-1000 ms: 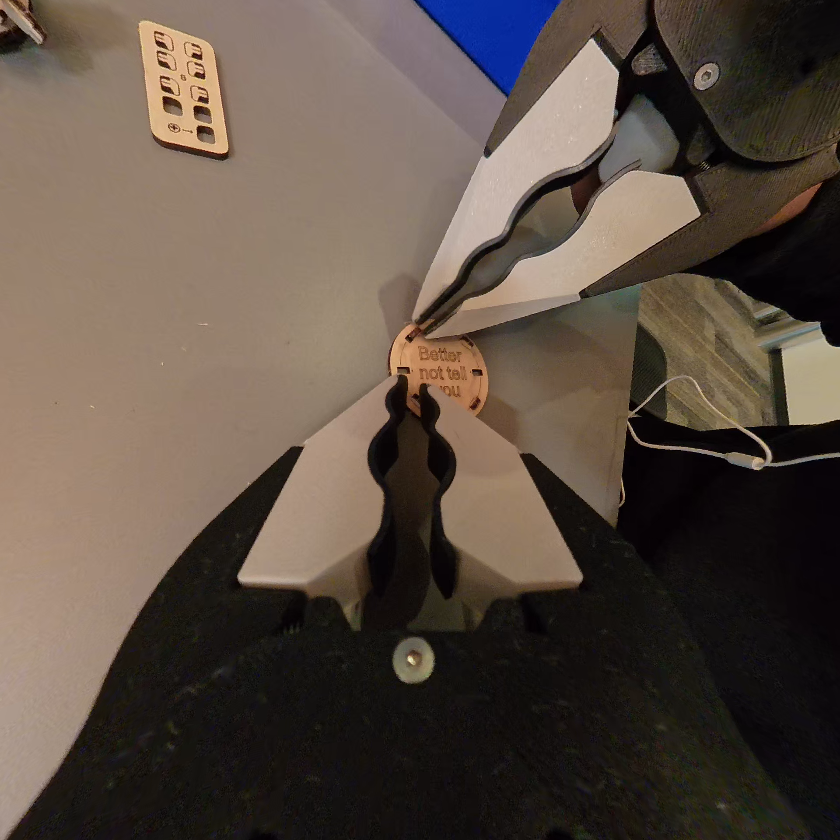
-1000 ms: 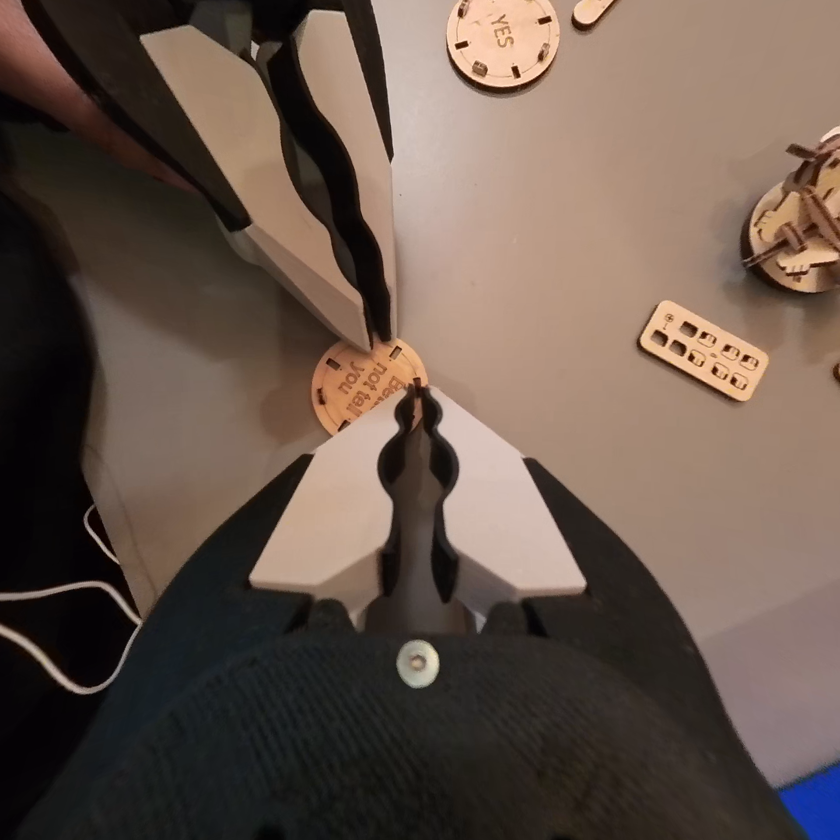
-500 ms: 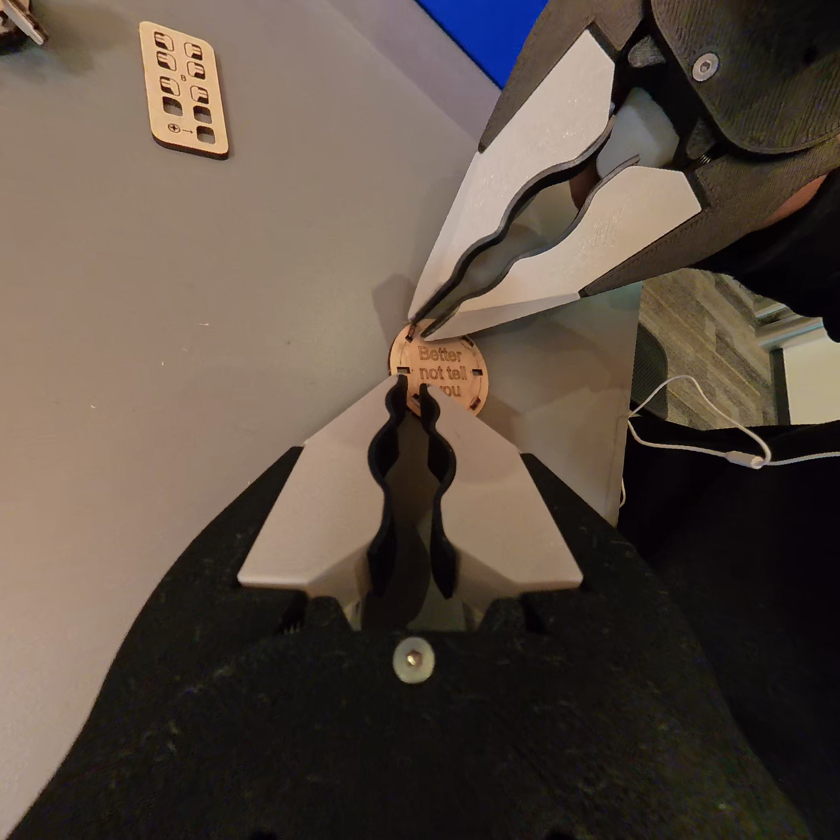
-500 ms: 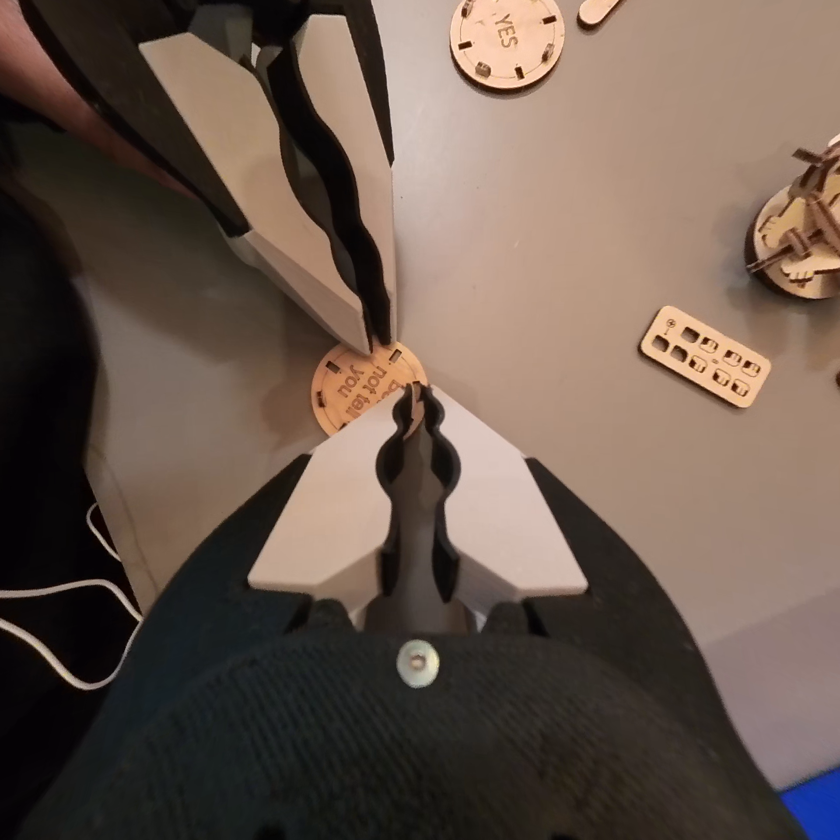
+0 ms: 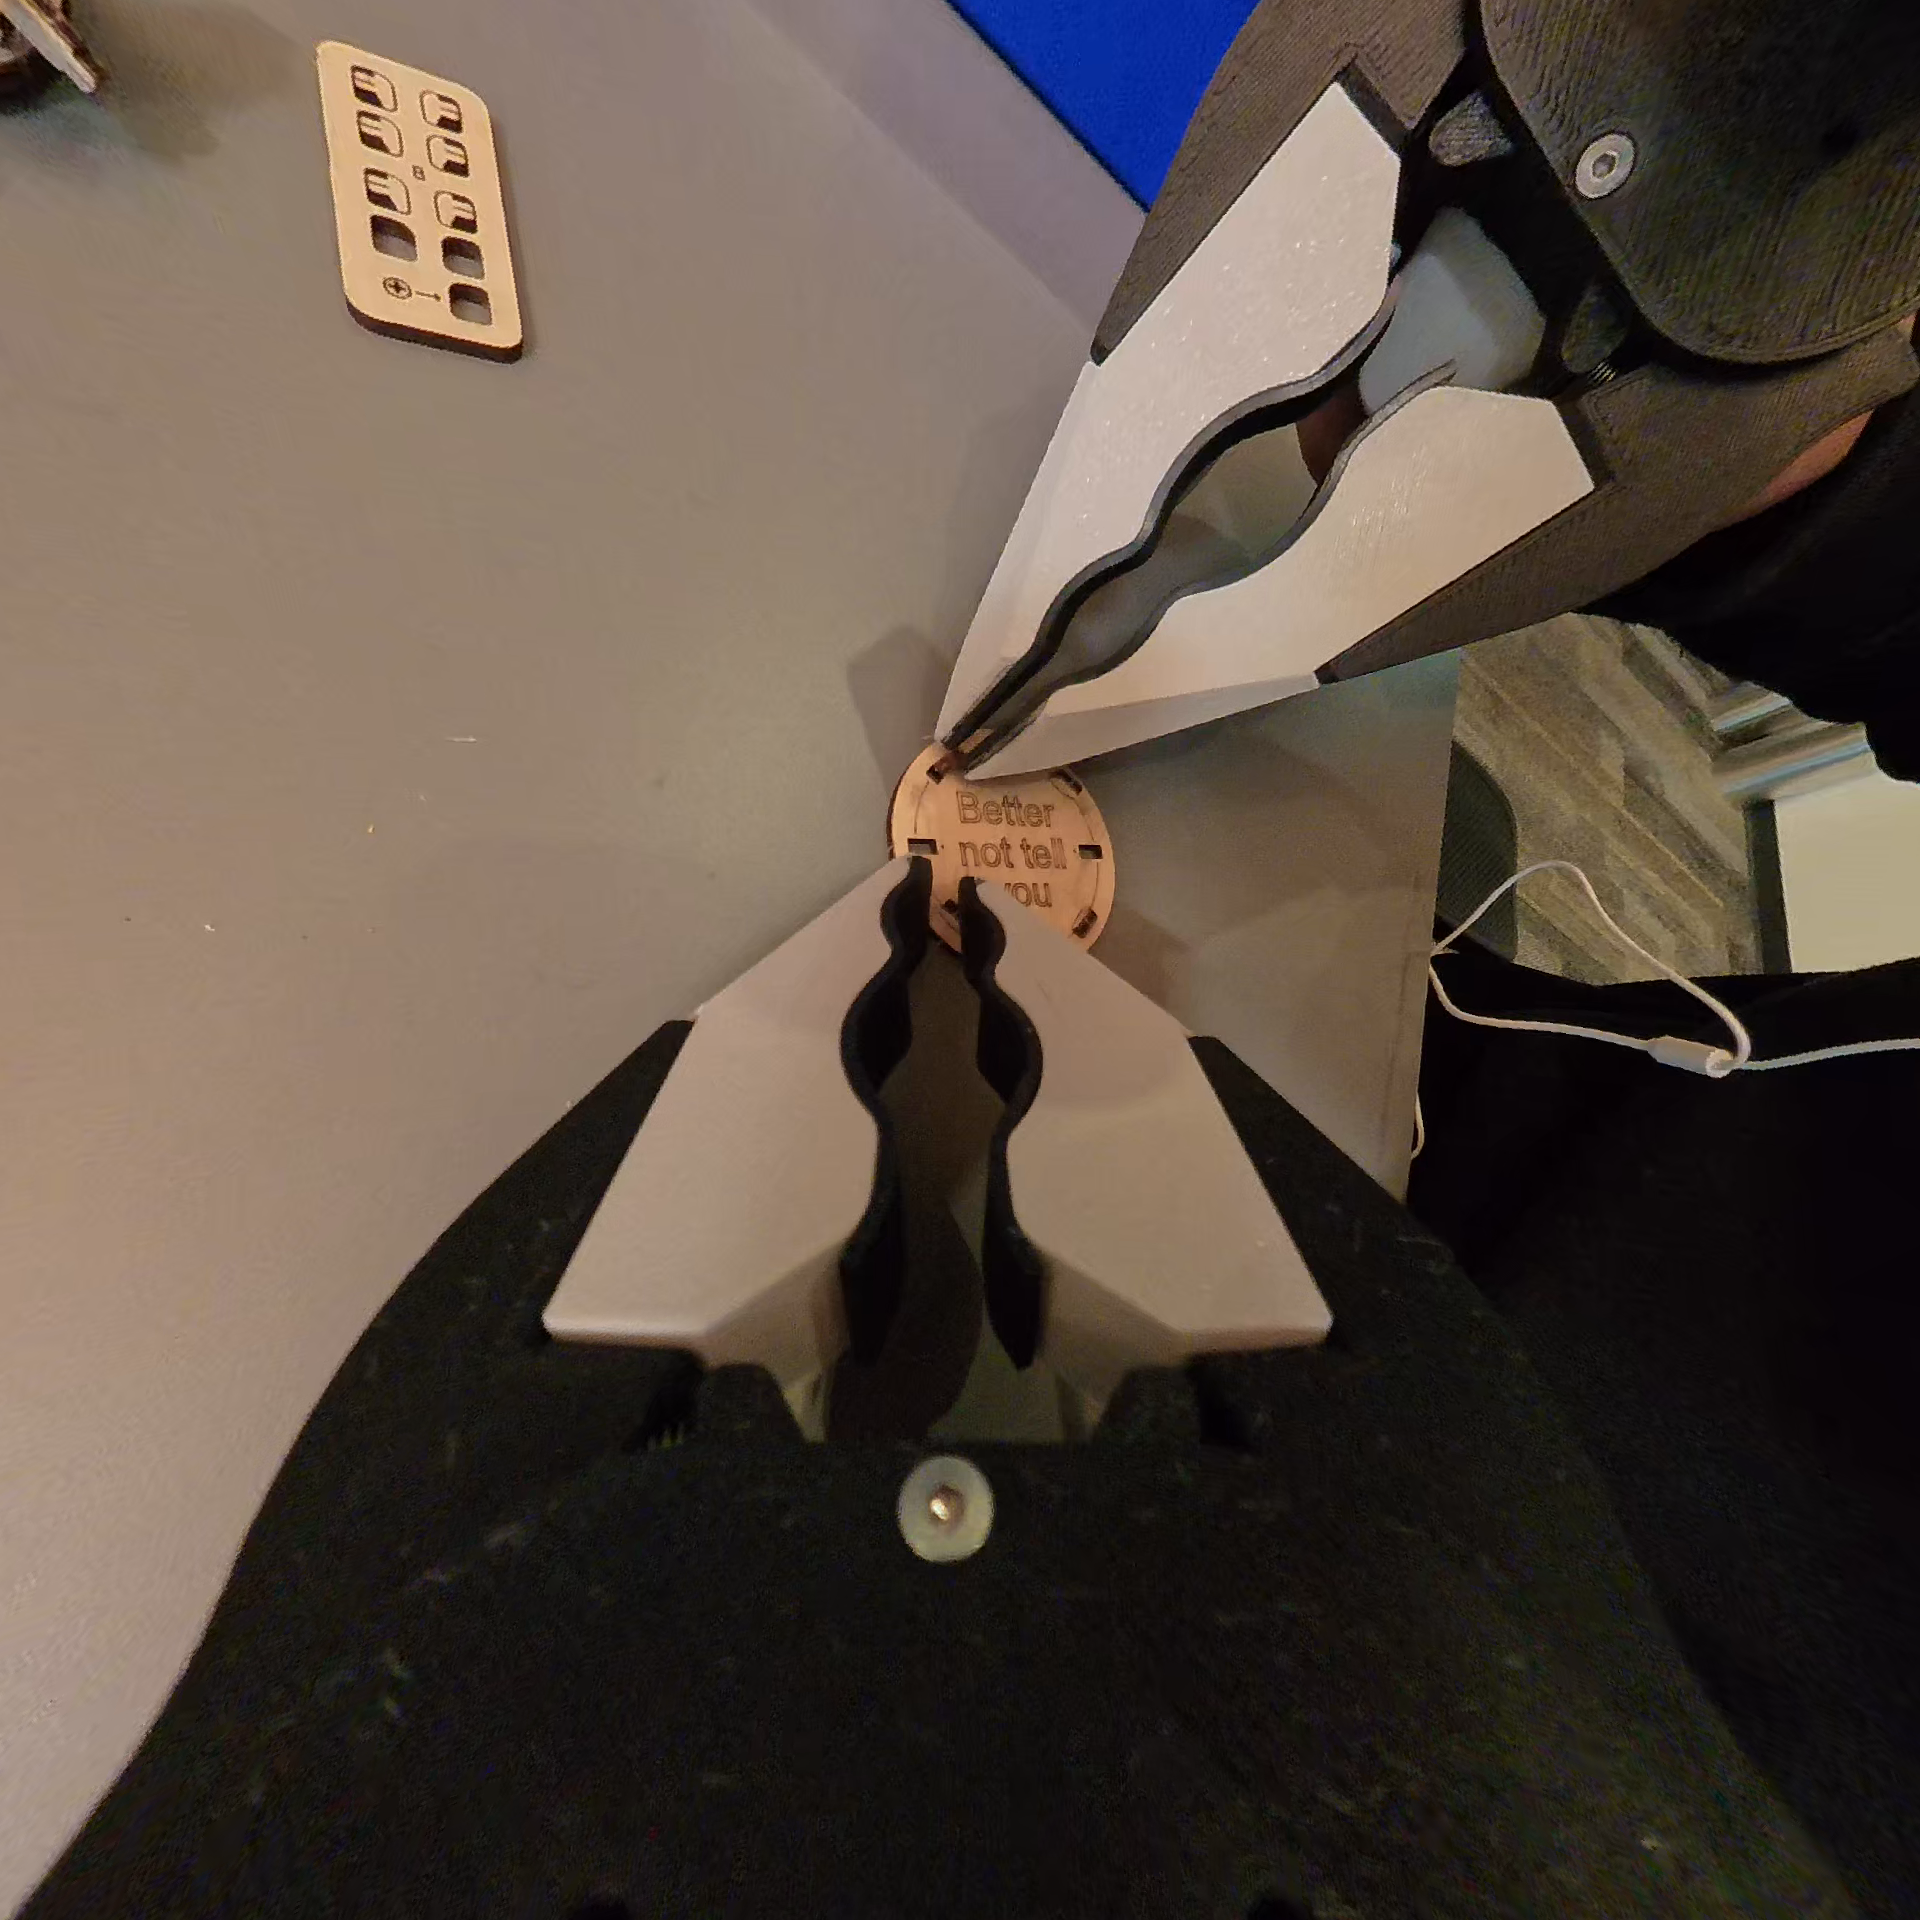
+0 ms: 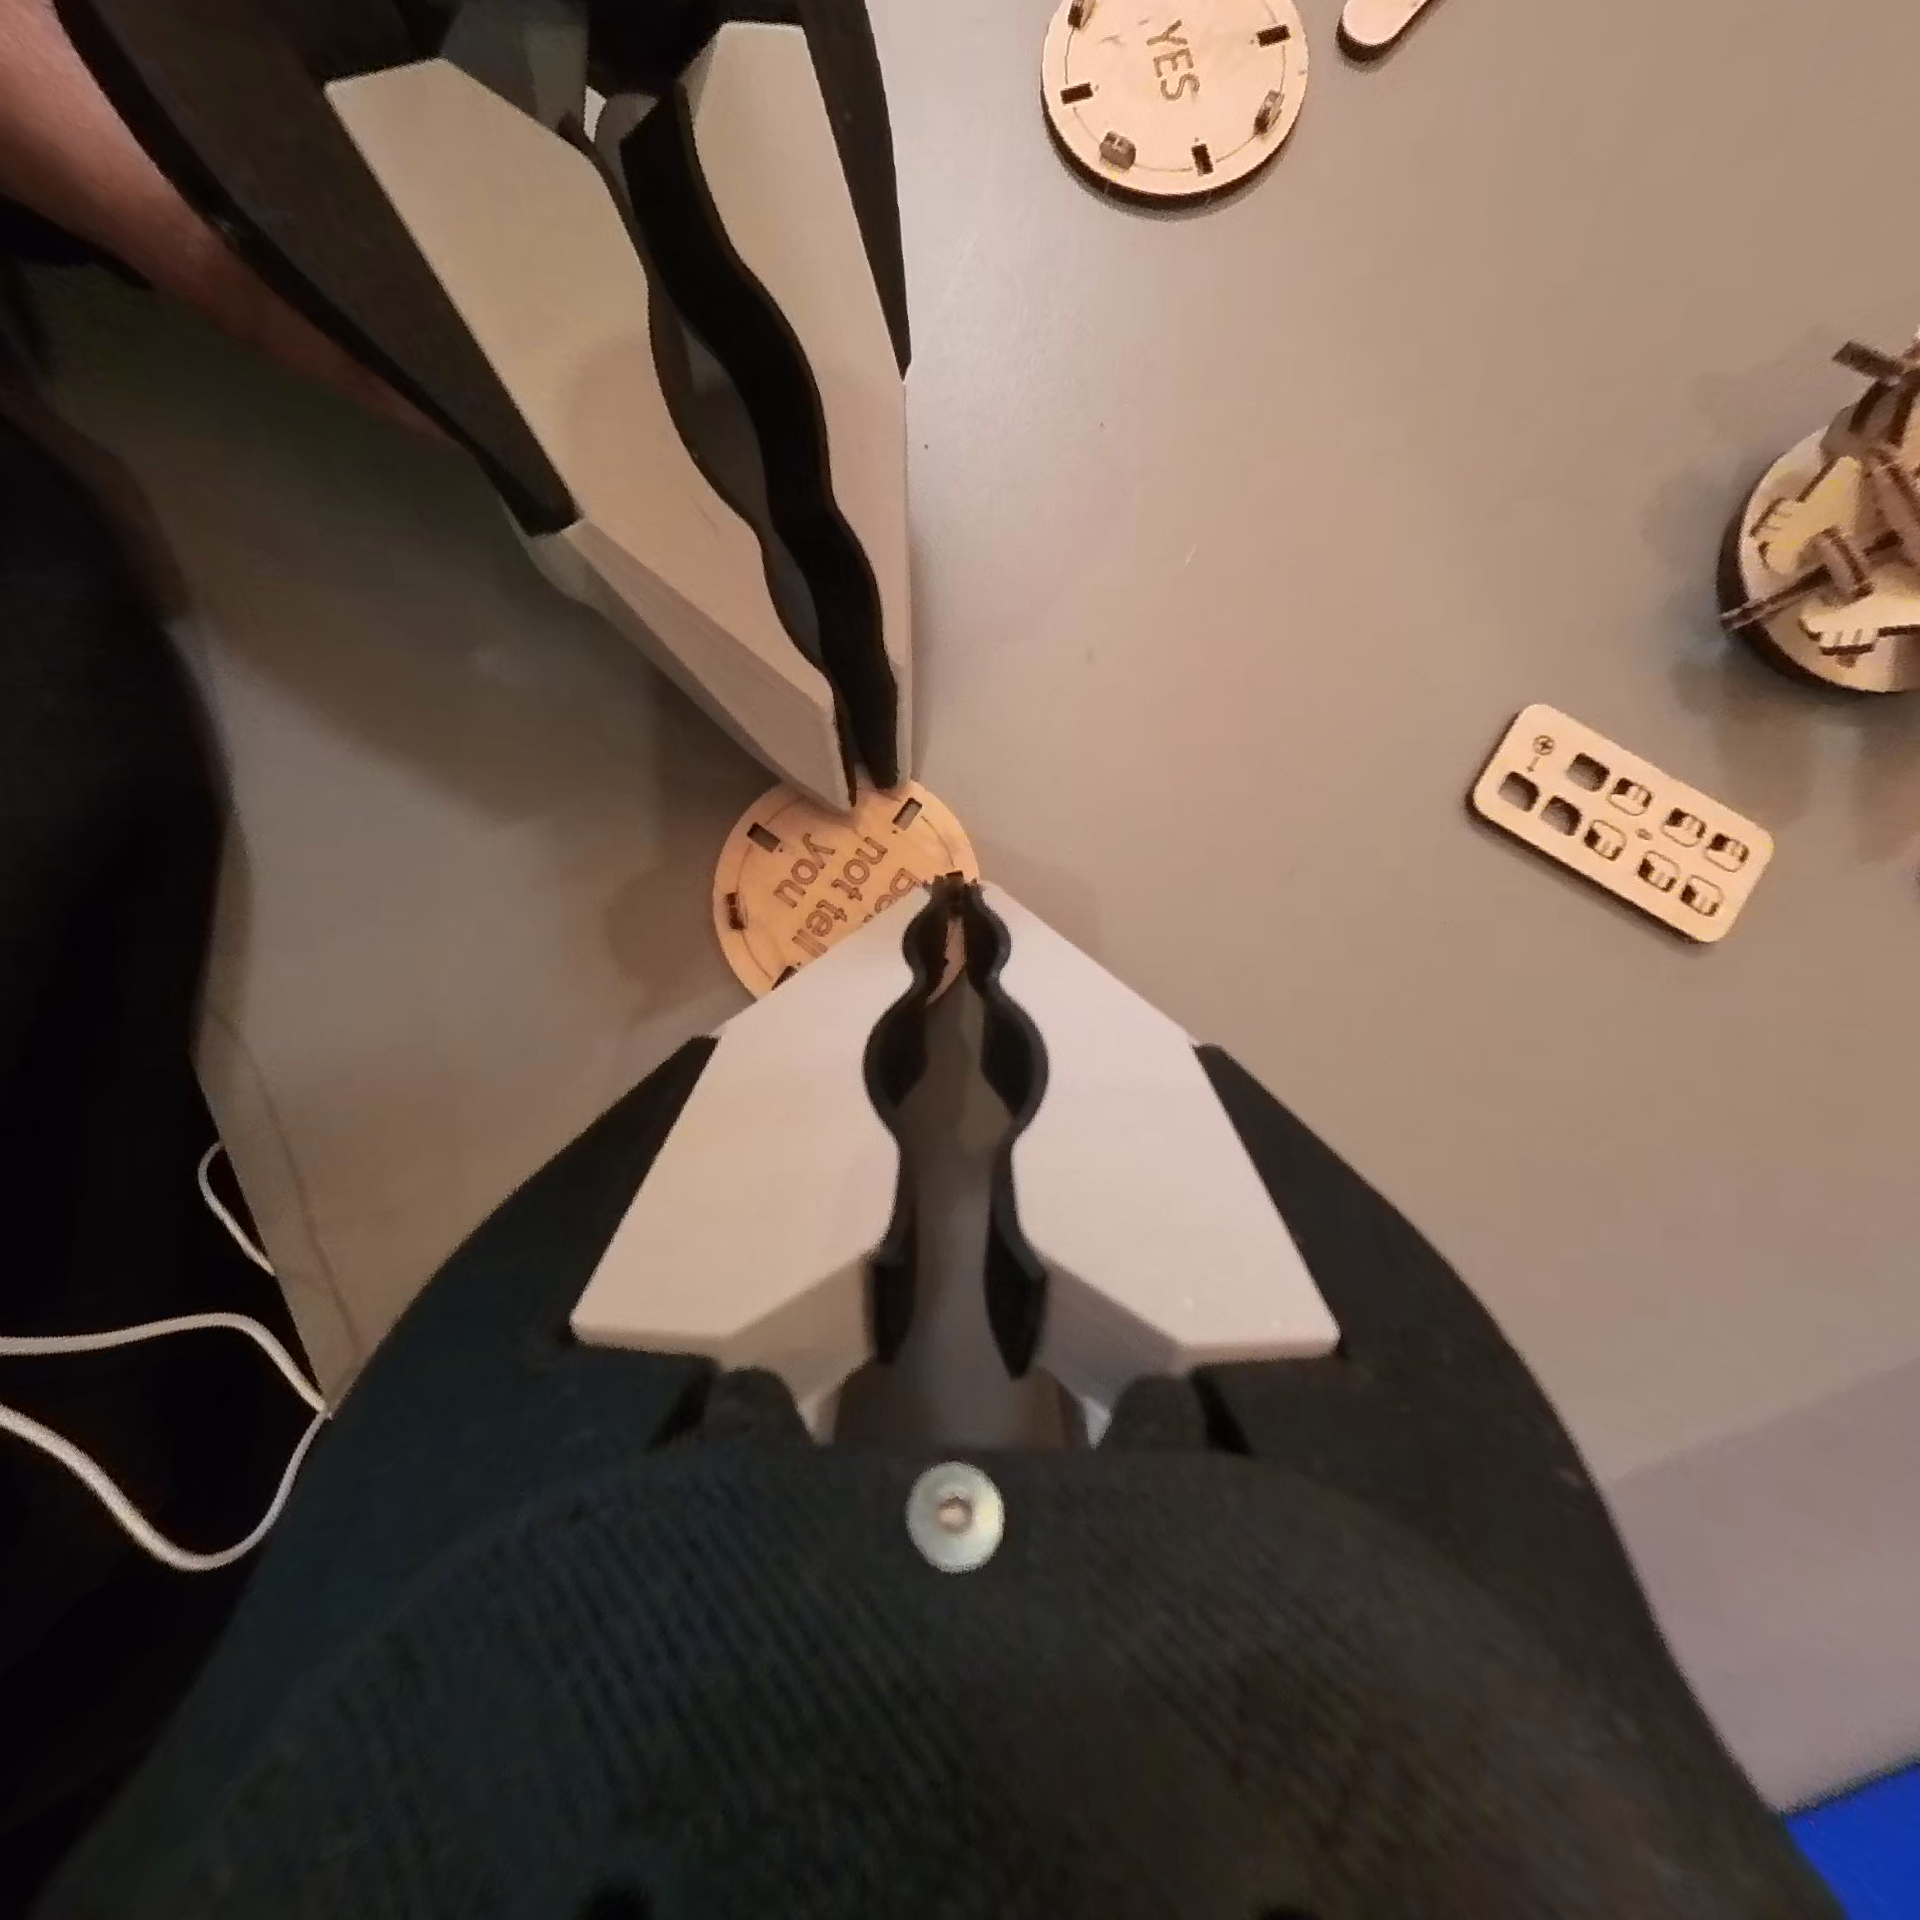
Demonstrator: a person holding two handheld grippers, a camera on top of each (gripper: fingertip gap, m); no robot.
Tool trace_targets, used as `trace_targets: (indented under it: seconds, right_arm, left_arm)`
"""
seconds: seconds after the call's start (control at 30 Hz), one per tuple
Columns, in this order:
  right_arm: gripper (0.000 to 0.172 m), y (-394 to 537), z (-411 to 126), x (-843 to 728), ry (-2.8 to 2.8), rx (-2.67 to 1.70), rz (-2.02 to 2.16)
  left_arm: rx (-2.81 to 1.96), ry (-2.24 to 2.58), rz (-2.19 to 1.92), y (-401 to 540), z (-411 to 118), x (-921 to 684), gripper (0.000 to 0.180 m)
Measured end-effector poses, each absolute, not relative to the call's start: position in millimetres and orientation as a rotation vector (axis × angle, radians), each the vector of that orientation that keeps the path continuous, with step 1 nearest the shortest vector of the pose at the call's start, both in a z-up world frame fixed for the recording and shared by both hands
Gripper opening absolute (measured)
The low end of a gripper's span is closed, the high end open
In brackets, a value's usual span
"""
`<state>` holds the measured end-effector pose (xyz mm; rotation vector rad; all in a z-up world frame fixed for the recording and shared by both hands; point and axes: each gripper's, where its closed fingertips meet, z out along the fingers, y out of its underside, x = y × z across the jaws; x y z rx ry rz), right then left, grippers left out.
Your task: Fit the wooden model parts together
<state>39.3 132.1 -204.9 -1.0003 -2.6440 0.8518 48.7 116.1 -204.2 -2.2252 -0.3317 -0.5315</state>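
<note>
here – both tongs touch disc (image 5: 1023,852)

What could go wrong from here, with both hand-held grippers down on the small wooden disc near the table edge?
1. The wooden disc lies flat close to the table edge; a sideways nudge from either tip could slide it off.
2. The left hand-held gripper and right hand-held gripper meet it from opposite sides, tips close: they may knock together.
3. The white cable hangs just past that edge and might snag.
</note>
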Motion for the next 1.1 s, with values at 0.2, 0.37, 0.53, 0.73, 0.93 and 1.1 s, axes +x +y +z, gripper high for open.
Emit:
trace_targets:
  seconds: [0.2, 0.37, 0.53, 0.73, 0.93, 1.1]
  right_arm:
    - [0.001, 131.6, -205.3, 39.0, -2.649, -1.001, 0.846]
    - [0.001, 131.4, -201.9, 39.8, -2.673, -1.023, 0.818]
    - [0.001, 137.2, -198.5, 38.7, -2.733, -1.024, 0.688]
    - [0.000, 134.8, -200.9, 40.0, -2.856, -0.938, 0.452]
    - [0.000, 129.4, -203.1, 39.7, -2.931, -0.900, 0.345]
    - [0.000, 129.2, -204.1, 39.0, -2.970, -0.913, 0.288]
  left_arm:
    - [-2.225, -0.331, -0.531, 116.1, -204.1, 48.7, 0.002]
    - [-2.224, -0.333, -0.535, 116.1, -204.1, 48.7, 0.002]
    - [-2.229, -0.325, -0.517, 116.0, -204.3, 48.8, 0.002]
    - [-2.176, -0.348, -0.533, 113.3, -197.8, 48.8, 0.008]
    - [-2.178, -0.340, -0.540, 111.3, -197.8, 51.9, 0.007]
    - [-2.217, -0.366, -0.526, 110.6, -204.3, 50.9, 0.002]
